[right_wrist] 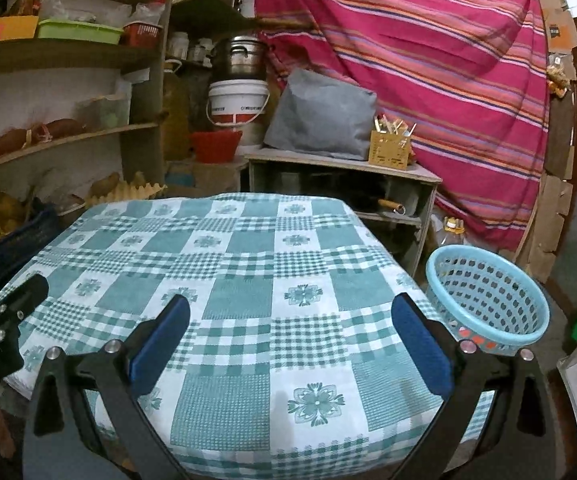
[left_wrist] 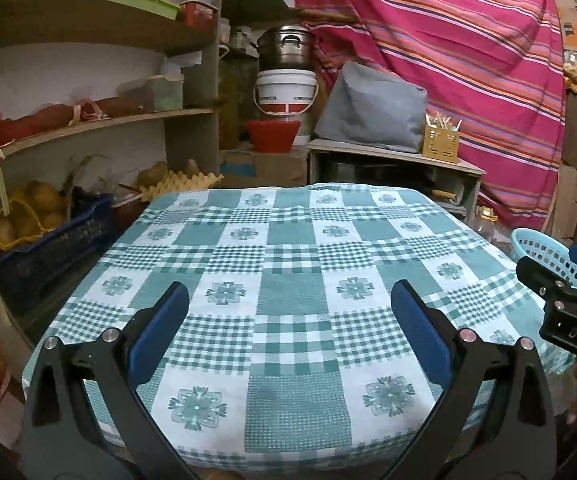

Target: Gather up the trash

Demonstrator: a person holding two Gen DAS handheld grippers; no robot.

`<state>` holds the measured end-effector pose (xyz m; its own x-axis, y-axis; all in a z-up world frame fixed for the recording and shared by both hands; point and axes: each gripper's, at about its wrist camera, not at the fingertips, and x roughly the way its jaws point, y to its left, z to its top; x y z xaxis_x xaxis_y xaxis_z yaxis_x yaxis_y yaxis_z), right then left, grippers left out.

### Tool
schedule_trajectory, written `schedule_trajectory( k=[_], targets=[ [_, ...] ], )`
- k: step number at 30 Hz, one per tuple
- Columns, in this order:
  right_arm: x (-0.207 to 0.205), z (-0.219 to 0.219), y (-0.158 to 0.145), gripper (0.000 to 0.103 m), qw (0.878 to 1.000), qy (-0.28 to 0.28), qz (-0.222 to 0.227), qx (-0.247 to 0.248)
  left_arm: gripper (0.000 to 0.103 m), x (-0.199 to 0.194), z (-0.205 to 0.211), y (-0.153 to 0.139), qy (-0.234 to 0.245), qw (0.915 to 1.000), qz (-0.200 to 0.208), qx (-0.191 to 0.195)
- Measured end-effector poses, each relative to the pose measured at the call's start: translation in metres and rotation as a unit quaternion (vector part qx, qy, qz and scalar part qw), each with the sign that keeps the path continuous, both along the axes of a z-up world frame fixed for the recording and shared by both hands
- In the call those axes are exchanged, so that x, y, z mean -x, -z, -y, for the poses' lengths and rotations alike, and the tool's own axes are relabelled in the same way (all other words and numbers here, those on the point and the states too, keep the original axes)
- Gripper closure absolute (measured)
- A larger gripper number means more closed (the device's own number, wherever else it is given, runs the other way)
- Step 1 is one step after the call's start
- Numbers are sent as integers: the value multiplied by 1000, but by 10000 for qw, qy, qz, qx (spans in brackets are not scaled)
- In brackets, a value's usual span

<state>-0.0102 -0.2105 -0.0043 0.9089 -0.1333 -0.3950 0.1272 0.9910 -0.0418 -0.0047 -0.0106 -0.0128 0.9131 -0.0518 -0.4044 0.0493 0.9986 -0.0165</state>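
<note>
Two tools are held wide open over one checked bench (left_wrist: 288, 280): the left tool (left_wrist: 288, 312) and the right tool (right_wrist: 288, 320). One blue basket (right_wrist: 488, 300) is seen at 3 o'clock, just beside the bench.

This is a home storeroom or pantry corner. Curved wooden shelves (left_wrist: 100, 124) hold plastic tubs, bags and an egg tray (left_wrist: 180, 184), with what look like potatoes in a dark blue crate (left_wrist: 52, 236), though that corner is dim. A lidded metal pot (left_wrist: 286, 48) sits on a white bucket (left_wrist: 285, 92). A striped pink cloth (left_wrist: 448, 60) hangs as a backdrop behind a table under a green checked tablecloth (left_wrist: 288, 280).
</note>
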Motion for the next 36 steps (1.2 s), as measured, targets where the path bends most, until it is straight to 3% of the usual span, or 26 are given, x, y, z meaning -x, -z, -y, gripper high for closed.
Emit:
schedule_trajectory(
  k=[36],
  targets=[
    [7,5,-6,5,9998,-4,183,3,5,2,7,0,-40,9998,86,-202]
  ],
)
